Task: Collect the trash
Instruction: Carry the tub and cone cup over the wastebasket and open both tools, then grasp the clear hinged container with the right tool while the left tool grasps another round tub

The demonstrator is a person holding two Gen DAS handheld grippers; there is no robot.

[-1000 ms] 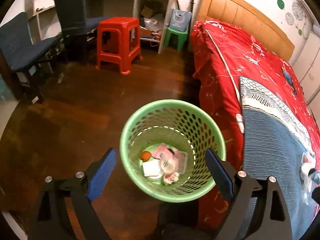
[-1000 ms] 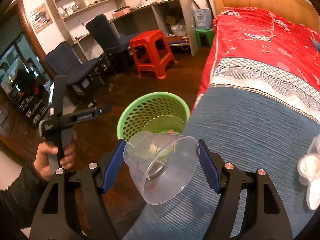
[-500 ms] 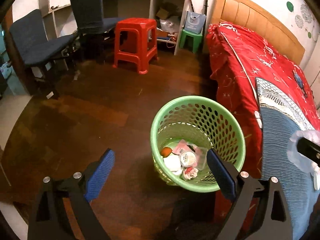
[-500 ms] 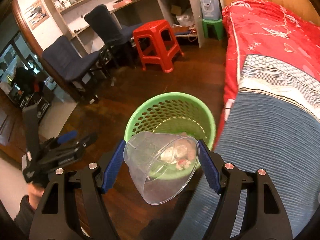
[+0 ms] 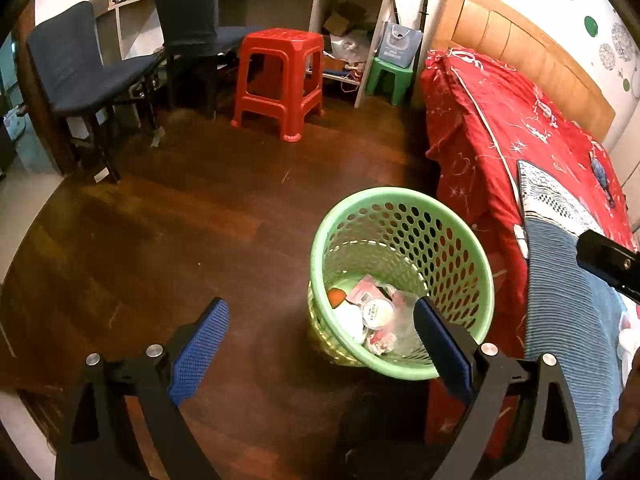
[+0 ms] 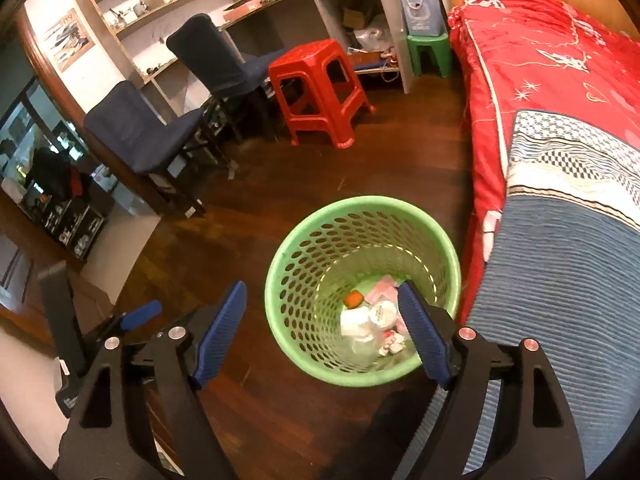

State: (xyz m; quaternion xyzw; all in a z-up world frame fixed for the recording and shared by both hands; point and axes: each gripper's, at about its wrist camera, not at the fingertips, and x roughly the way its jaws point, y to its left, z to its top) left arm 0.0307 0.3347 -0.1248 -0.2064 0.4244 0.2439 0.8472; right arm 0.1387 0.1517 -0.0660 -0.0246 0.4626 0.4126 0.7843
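A green perforated basket (image 6: 304, 240) stands on the wooden floor beside the bed. In it lie several pieces of trash (image 6: 370, 318): white lids, an orange bit, pink wrappers. A clear plastic cup (image 5: 404, 330) lies on top of them. My right gripper (image 6: 322, 292) hangs over the basket with its jaws opening and nothing between them. My left gripper (image 5: 318, 312) stands open and empty, low over the floor at the basket's (image 5: 400, 204) left side. Its blue tip (image 6: 140, 316) also shows at the lower left of the right wrist view.
The bed with a red cover (image 5: 500, 128) and a blue striped blanket (image 6: 560, 280) runs along the right. A red stool (image 5: 280, 76), a small green stool (image 5: 390, 76), two dark chairs (image 5: 80, 72) and shelves stand at the back. Brown floor (image 5: 180, 220) spreads to the left.
The clear cup has left my right gripper and dropped into the basket; the jaws have spread. Both grippers shifted left, from the bed's edge toward the basket.
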